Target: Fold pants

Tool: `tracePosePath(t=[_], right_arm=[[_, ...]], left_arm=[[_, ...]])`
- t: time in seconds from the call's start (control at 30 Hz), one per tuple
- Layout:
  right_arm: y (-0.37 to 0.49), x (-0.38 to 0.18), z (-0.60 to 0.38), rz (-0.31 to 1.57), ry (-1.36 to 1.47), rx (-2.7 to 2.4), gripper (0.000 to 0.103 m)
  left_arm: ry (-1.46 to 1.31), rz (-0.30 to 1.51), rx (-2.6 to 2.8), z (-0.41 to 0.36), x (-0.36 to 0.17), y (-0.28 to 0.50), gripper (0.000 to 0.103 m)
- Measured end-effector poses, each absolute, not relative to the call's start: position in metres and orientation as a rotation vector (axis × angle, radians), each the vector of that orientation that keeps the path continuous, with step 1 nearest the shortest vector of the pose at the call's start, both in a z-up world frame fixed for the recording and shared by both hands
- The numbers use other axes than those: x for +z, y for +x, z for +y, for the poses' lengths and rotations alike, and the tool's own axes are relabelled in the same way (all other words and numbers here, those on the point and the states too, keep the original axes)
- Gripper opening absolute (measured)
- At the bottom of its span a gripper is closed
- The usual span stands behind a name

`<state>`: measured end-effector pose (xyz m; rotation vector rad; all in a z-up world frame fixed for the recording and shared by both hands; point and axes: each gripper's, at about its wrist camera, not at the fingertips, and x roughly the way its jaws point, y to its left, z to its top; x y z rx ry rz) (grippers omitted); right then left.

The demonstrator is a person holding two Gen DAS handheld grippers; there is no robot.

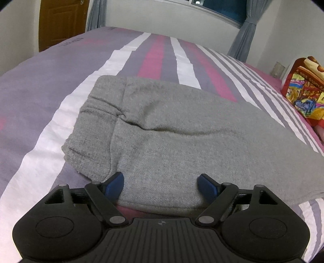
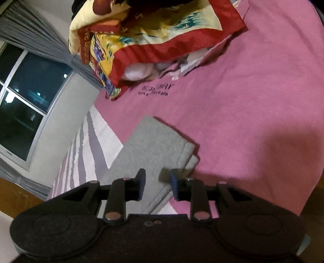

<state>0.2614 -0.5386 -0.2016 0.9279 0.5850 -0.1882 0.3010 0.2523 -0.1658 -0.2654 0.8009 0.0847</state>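
Grey pants point(image 1: 172, 129) lie on the striped bed point(image 1: 40, 105), long axis running left to right. Left claw point(image 1: 161, 183) spread wide, straddling the near edge at the waistband end. Right claw point(image 2: 157, 183) narrowly parted over the leg-cuff end point(image 2: 162, 141), gripping nothing.

You're facing a bed point(image 1: 40, 97) in striped purple, pink and white, pale walls point(image 1: 154, 18), grey curtains point(image 1: 244, 38), a dark window point(image 2: 26, 101), a wooden door point(image 1: 60, 22).

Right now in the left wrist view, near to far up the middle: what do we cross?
Left claw, open → grey pants → striped bedspread → white wall.
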Motion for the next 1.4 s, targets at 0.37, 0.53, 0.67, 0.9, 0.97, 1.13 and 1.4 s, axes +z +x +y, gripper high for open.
tracePosePath(t=[0.37,0.53,0.67,0.9,0.97,1.13,1.4], right_arm=[[0.258,-0.197,-0.54,0.584,0.934,-0.199,0.033],[0.256,-0.203,-0.547,0.573,0.95,-0.215,0.034],[0.253,-0.191,-0.54,0.503,0.877,-0.253,0.029],[0.262,-0.192,-0.538,0.52,0.917,-0.227,0.03],[0.26,-0.192,-0.538,0.518,0.933,-0.224,0.03],[0.26,-0.196,-0.536,0.543,0.967,-0.249,0.029],[0.262,-0.204,-0.533,0.557,1.026,-0.248,0.027]], left_arm=[[-0.27,0.794,0.077,0.253,-0.167,0.3,0.081],[-0.27,0.794,0.073,0.254,-0.168,0.301,0.081],[-0.268,0.793,0.075,0.252,-0.168,0.301,0.082],[-0.265,0.79,0.072,0.251,-0.17,0.302,0.085],[-0.264,0.79,0.072,0.251,-0.17,0.302,0.086],[-0.262,0.789,0.066,0.25,-0.17,0.303,0.088],[-0.263,0.789,0.066,0.25,-0.17,0.302,0.089]])
